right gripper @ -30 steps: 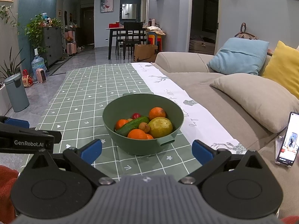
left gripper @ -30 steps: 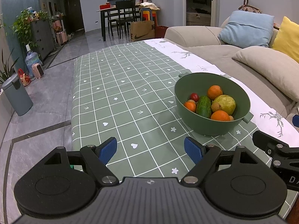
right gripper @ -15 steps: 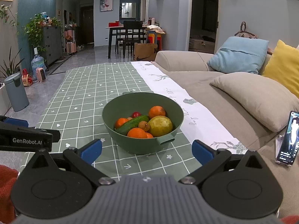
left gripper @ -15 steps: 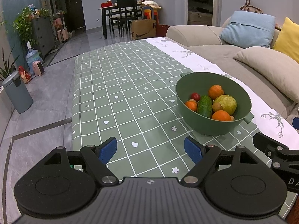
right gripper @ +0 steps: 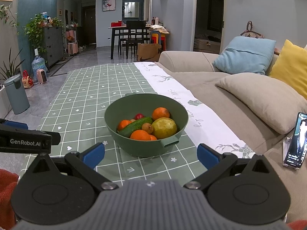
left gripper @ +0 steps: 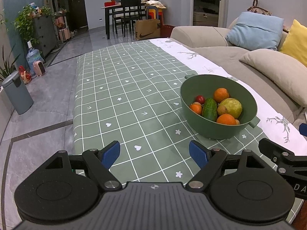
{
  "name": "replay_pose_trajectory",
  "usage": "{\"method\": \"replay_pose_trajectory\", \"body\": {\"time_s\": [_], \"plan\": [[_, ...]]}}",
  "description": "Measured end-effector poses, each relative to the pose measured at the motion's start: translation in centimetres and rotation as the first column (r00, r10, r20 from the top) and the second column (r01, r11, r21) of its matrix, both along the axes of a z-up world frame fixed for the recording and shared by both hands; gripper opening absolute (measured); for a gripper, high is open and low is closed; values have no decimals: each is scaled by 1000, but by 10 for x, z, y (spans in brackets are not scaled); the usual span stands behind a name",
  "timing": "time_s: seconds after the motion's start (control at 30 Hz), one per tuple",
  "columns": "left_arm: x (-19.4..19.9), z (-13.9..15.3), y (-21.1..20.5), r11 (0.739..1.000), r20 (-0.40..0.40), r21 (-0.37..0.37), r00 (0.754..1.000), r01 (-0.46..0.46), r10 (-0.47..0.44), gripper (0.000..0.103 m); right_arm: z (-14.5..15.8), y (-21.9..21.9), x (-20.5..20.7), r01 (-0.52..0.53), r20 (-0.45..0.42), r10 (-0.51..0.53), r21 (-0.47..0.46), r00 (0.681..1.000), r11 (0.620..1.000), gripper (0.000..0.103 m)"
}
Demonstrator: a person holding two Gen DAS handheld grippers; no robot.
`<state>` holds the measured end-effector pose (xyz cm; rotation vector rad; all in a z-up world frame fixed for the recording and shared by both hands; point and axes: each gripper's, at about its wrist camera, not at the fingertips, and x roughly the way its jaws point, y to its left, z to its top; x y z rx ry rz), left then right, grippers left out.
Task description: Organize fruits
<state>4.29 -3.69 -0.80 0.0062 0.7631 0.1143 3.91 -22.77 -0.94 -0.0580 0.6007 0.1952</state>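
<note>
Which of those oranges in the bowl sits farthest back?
The orange beside the small red fruit, behind the yellow-green pear; the other oranges lie nearer the front rim of the green bowl.

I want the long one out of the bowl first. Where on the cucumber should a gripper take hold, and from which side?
Probably grip the cucumber across its narrow width near the middle, coming down from above with the right gripper, which faces the bowl. It lies slanted on top of the pile, flanked by oranges and the pear, so its upper side is exposed.
</note>
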Motion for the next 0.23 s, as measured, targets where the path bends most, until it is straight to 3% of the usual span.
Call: {"method": "replay_pose_trajectory", "body": {"time_s": [0.23], "plan": [[1, 2, -1, 1000, 1, 4, 1000, 0, 0, 96, -2, 0, -1, -2, -7, 2, -1, 1000, 1000, 98]]}}
